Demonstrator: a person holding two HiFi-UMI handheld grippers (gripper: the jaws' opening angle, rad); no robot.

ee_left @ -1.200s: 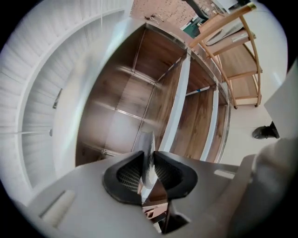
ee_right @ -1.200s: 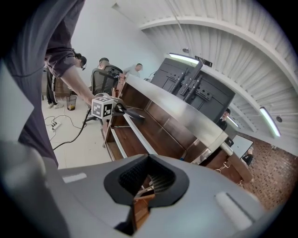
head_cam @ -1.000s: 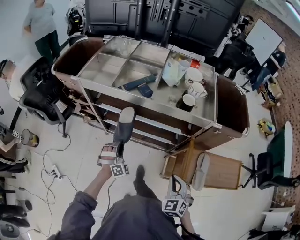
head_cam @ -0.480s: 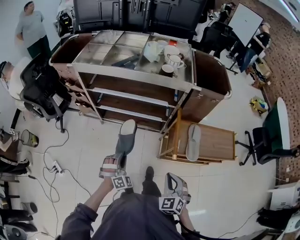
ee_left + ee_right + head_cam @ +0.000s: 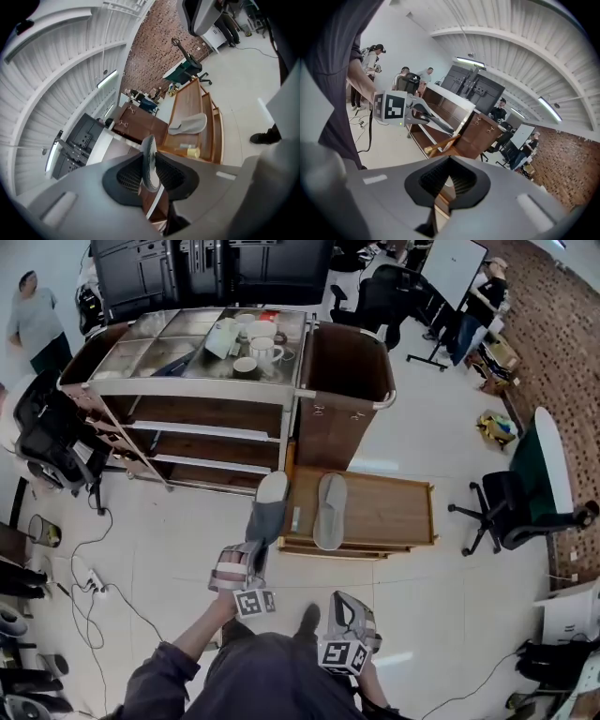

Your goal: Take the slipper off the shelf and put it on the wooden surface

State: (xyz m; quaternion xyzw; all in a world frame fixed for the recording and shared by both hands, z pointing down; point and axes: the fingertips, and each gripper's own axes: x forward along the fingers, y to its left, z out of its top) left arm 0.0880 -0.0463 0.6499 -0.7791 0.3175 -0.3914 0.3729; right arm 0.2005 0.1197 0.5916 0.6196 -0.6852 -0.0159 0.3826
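Slipper [image 5: 267,514], grey, is clamped in your left gripper [image 5: 246,555]; the left gripper view shows it edge-on with both pads pressing its sides. You hold it in the air with the toe pointing away from you, just beside the left edge of the wooden surface [image 5: 384,512] and not resting on it. Your right gripper [image 5: 347,607] hangs close to your body, nearer to you than the wooden surface, with its jaws drawn together and nothing between them.

Beyond the grippers, the wooden surface is a low platform on the pale floor [image 5: 441,615]. A second slipper [image 5: 330,512] lies flat on its left part, toe away from you, and a small pale item [image 5: 295,518] lies between that slipper and the left edge. Further off, a brown cabinet [image 5: 342,381] stands against the far side of the platform. To its left is the shelf [image 5: 187,418], with mugs [image 5: 261,351] on its metal top. An office chair [image 5: 511,507] stands to the right, well apart, and a person [image 5: 33,324] stands at the far left
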